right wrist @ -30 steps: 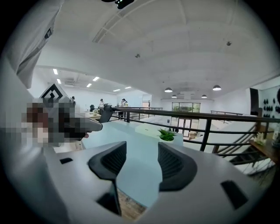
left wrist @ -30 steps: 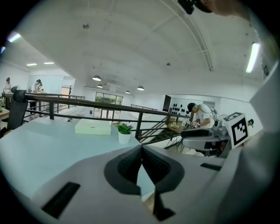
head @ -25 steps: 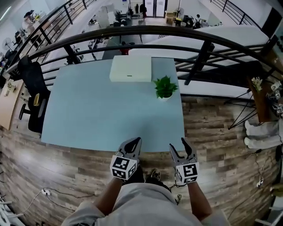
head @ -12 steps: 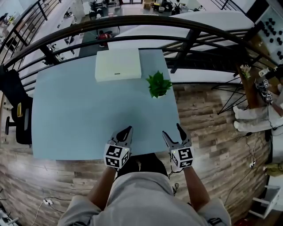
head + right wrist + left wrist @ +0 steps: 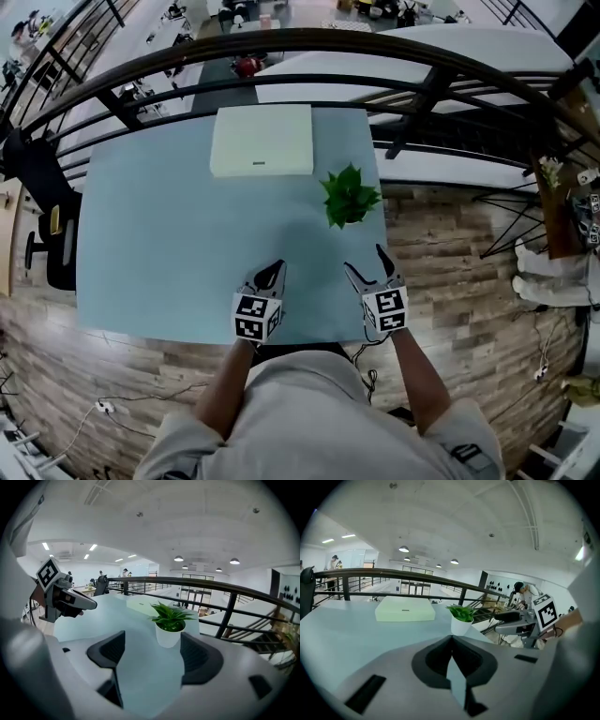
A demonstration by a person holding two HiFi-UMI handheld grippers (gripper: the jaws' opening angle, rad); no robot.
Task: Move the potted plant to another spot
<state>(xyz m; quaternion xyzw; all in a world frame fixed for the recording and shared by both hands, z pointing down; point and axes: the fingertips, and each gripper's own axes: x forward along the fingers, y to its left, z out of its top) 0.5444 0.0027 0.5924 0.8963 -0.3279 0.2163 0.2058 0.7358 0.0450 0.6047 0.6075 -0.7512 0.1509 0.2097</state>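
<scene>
Two claws: left gripper [image 5: 277,268] and right gripper [image 5: 366,261] side by side over the near part of the table [image 5: 159,244], marker cubes toward the person
Left of the left claw: black chair [image 5: 42,178] off the table's left edge, shown by the head view alone
Left claw: jaws together, tips meeting in one point with nothing between them, read plainly in the left gripper view [image 5: 452,639]
Ahead of the left claw: pale flat box [image 5: 262,141] at the table's far edge, just short of the dark railing [image 5: 309,42]; the left gripper view [image 5: 405,610] shows its low side, the head view only its top
Ahead and right of the left claw: potted plant [image 5: 461,619], white pot and green leaves, upright, well apart from the closed tips
Right claw: jaws apart and opening, pads pressing on nothing [image 5: 153,637]
Ahead of the right claw: potted plant [image 5: 169,623] framed in the gap between the jaws; the head view [image 5: 350,197] shows it beyond the tips, untouched, near the table's right edge
Claws seen from each other: left gripper view catches the right claw side-on at its right; right gripper view catches the left claw at its left
Right of the right claw: wooden floor [image 5: 450,272], visible from the head view only
</scene>
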